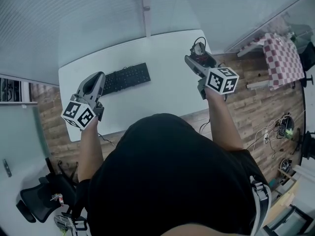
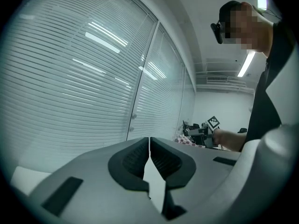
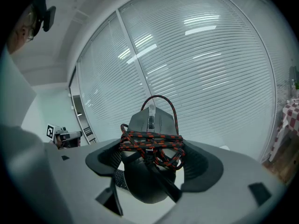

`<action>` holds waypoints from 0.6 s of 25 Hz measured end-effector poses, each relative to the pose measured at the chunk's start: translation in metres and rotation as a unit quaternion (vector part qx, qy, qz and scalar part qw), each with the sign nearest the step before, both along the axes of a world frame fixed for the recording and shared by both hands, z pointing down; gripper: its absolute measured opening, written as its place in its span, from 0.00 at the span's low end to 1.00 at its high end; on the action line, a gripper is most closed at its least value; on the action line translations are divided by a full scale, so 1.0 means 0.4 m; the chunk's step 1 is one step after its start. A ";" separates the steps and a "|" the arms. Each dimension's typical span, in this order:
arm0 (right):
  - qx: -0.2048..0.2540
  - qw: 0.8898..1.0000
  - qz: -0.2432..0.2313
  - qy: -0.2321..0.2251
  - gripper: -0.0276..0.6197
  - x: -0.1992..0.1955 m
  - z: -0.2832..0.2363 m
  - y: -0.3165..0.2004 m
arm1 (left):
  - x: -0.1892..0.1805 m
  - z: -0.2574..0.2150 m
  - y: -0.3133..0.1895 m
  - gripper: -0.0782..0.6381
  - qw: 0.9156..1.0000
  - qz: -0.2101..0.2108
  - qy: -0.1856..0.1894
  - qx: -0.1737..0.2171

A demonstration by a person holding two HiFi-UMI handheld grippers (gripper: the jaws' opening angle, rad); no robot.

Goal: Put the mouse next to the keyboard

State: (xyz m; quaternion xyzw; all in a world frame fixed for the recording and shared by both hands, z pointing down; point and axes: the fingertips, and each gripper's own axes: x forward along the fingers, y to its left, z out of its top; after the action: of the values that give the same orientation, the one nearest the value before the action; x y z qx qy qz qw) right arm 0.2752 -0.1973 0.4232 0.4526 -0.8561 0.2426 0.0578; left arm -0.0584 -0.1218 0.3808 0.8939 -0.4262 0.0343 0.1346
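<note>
Above white table (image 1: pixel 167 85), right gripper (image 1: pixel 198 50) jaws clamp the mouse (image 3: pixel 149 120); left gripper (image 2: pixel 149 148) jaws closed.

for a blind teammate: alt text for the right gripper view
The right gripper is shut on a dark mouse wrapped in its red-and-black braided cable, held up before white window blinds. The left gripper shows small at far left.

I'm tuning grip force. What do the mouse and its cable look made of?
The mouse is probably matte dark grey plastic, going by its smooth, dull shell. The cable has a braided fabric sleeve, black with red flecks, shown by its woven pattern.
</note>
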 end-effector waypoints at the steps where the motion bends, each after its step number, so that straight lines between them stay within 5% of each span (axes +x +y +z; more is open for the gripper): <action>1: 0.001 1.000 -0.003 0.001 0.68 -0.003 -0.006 0.000 | -0.002 -0.005 0.007 0.14 1.000 -0.003 -0.001 0.001; 15: 0.007 1.000 -0.025 0.014 0.68 -0.041 -0.032 -0.028 | -0.005 -0.021 0.028 0.14 1.000 -0.016 0.013 0.009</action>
State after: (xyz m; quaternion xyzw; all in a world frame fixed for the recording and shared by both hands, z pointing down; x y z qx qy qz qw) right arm 0.2590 -0.2083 0.4102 0.4352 -0.8678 0.2285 0.0727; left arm -0.0602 -0.1106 0.3723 0.8887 -0.4386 0.0164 0.1328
